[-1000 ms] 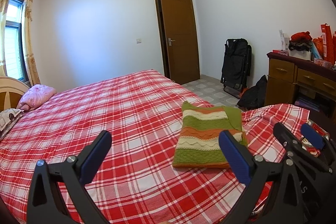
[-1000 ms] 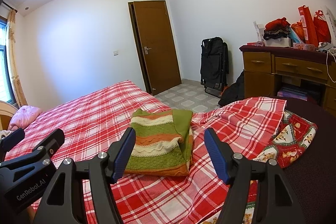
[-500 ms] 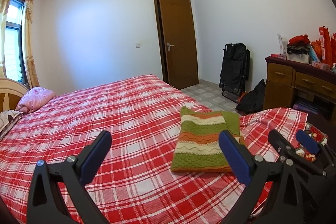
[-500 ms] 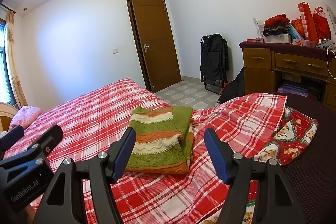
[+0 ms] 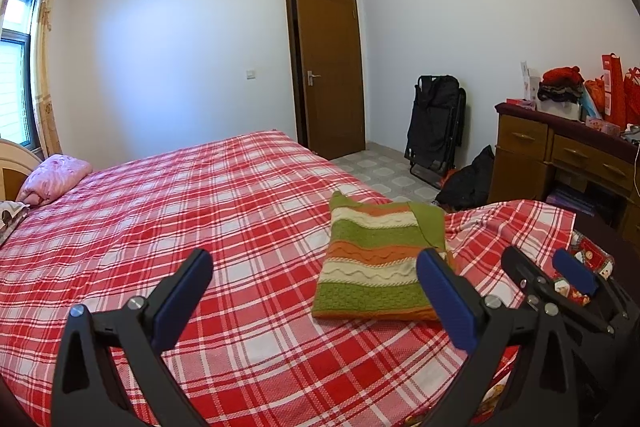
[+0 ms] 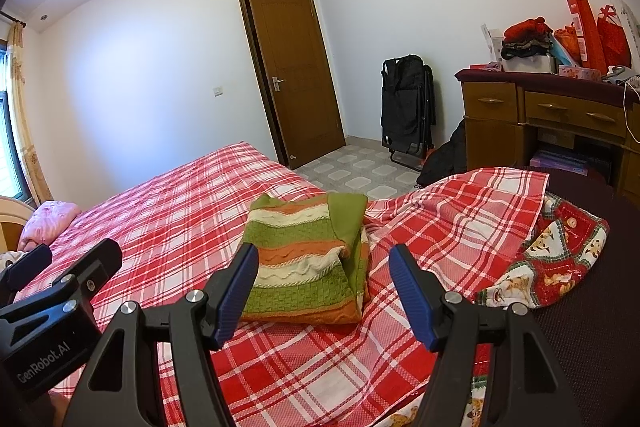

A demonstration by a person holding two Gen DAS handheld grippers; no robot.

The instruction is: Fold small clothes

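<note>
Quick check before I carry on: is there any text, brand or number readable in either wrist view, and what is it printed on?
"GenRobot.AI": white lettering on the black body of the left gripper, seen in the right wrist view.
Red bags and boxes on the wooden dresser: any print is too small and blurred to read.
Striped sweater and plaid bedsheet: no text visible.

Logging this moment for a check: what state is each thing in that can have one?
Striped sweater: folded, lying flat on the bed.
Left gripper: open, holding nothing.
Right gripper: open, holding nothing.
Plaid bedsheet: spread out, rumpled at the right corner.
Door: ajar.
Desk drawers: shut.
</note>
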